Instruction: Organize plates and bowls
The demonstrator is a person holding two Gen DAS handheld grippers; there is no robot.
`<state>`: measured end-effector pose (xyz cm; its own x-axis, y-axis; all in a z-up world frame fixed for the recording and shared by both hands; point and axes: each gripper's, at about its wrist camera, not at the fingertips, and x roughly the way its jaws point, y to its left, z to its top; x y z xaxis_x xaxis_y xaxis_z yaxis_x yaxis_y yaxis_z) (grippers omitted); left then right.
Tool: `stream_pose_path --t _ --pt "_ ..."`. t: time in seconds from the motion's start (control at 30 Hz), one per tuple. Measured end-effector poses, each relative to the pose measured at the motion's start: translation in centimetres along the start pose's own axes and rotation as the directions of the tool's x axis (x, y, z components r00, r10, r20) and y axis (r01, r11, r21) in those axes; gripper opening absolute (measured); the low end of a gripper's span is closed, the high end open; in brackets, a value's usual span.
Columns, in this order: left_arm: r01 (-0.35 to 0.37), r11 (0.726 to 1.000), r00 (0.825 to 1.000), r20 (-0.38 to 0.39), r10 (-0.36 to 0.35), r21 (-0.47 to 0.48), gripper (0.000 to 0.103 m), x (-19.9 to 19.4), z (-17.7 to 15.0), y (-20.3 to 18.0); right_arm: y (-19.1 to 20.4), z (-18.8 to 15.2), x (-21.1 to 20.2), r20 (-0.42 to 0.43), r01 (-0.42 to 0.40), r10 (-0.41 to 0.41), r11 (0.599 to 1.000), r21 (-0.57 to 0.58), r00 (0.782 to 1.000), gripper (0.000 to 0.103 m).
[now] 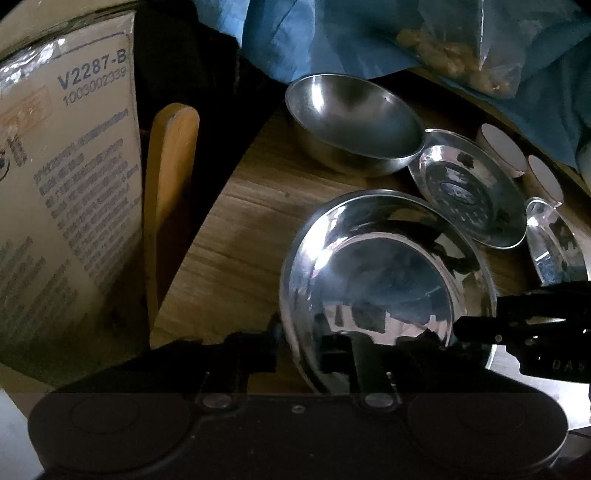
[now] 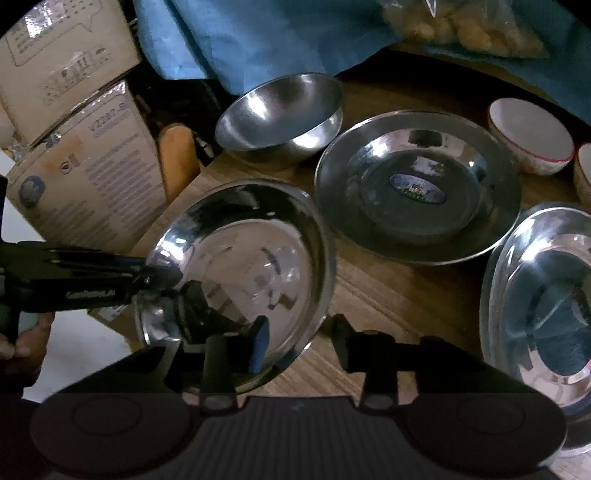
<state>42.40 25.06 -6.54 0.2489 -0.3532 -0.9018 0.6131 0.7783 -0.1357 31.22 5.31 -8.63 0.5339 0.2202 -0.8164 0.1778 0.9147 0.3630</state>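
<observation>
A shiny steel plate sits tilted at the wooden table's near left corner. My left gripper straddles its left rim, fingers either side; in the right wrist view it comes in from the left at the rim. My right gripper has its left finger over the plate's near edge, the jaws apart; it shows at the plate's right rim in the left view. A steel bowl stands behind. A steel plate with a sticker and another shiny plate lie to the right.
Two white bowls stand at the far right. A blue cloth and a clear bag of food lie at the back. Cardboard boxes and a wooden chair back stand left of the table.
</observation>
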Motion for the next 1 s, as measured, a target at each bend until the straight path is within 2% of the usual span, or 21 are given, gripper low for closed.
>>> stream_pose_path --t 0.13,0.23,0.37,0.6,0.8,1.0 --pt "-0.013 1.000 1.000 0.009 0.013 -0.013 0.015 -0.7 -0.4 -0.3 -0.1 -0.4 -0.3 -0.001 -0.005 0.005 1.000 -0.015 1.000 0.027" --pt "-0.016 1.000 1.000 0.018 0.016 -0.022 0.015 -1.3 -0.6 -0.6 -0.4 -0.6 -0.9 0.009 -0.016 0.016 1.000 -0.022 1.000 0.025" --pt "-0.013 0.999 0.999 0.033 0.014 -0.033 0.015 -2.4 -0.7 -1.2 -0.7 -0.8 -2.2 0.036 -0.036 0.037 0.999 -0.035 0.999 0.025" --pt "-0.004 1.000 0.998 0.070 0.004 0.007 0.015 -4.0 -0.5 -3.6 -2.2 -1.0 -4.8 0.097 -0.030 0.033 0.999 -0.030 0.995 0.025" --pt "0.025 0.999 0.995 0.100 -0.029 0.047 0.016 -4.6 0.2 -6.4 -3.7 -1.1 -7.9 0.161 -0.001 0.003 1.000 -0.013 0.987 0.025" --pt "0.071 0.991 0.990 0.112 -0.083 0.114 0.017 -3.7 1.3 -10.2 -7.0 -1.9 -10.8 0.212 0.047 -0.058 0.997 0.056 0.975 0.025"
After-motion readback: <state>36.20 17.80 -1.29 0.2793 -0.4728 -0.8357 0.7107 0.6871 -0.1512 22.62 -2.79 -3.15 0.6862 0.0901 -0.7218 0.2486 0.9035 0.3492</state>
